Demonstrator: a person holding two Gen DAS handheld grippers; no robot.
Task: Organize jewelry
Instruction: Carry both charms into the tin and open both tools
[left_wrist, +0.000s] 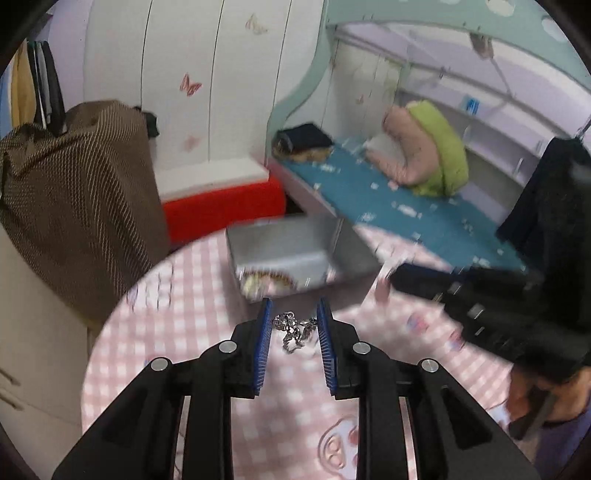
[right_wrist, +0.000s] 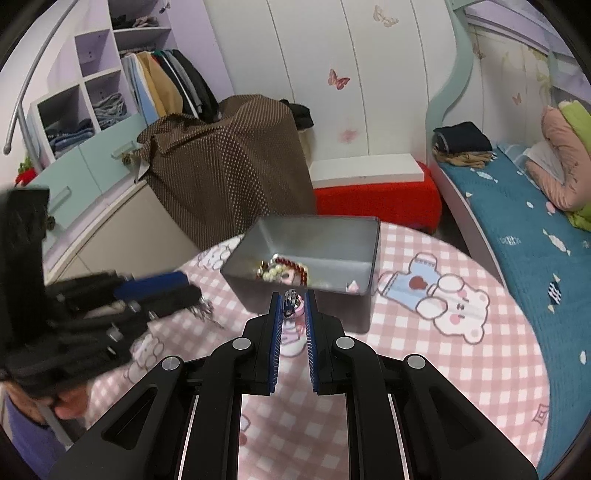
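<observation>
Mid-transfer by the look of it: carrying loose pieces toward the grey metal tin (right_wrist: 325, 236) that stands on the pink checked tablecloth (right_wrist: 424, 362). Left gripper (left_wrist: 294, 314) closed on a silver chain (left_wrist: 291, 330), strung between the blue pads (left_wrist: 264, 343) near their tips with a short loop dangling below, clear of the cloth; tin just ahead of it and blurred. Right gripper (right_wrist: 293, 306) clamped nearly shut on a small silvery piece (right_wrist: 291, 301), perhaps a charm or earring, too small to name, pinched at the very fingertips just short of the tin's near wall. Already lying in the tin, toward its near left corner: a tangle of dark red beads and pale pearls (right_wrist: 282, 271), plus a small pink scrap at the right. Next, probably: lifting each piece over the near rim, parting the jaws only once well above the tin's floor, and minding the hanging loop so as not to snag the edge. Chain bright, fine-linked, limp; likely to slip or bunch if the hold loosens early.
</observation>
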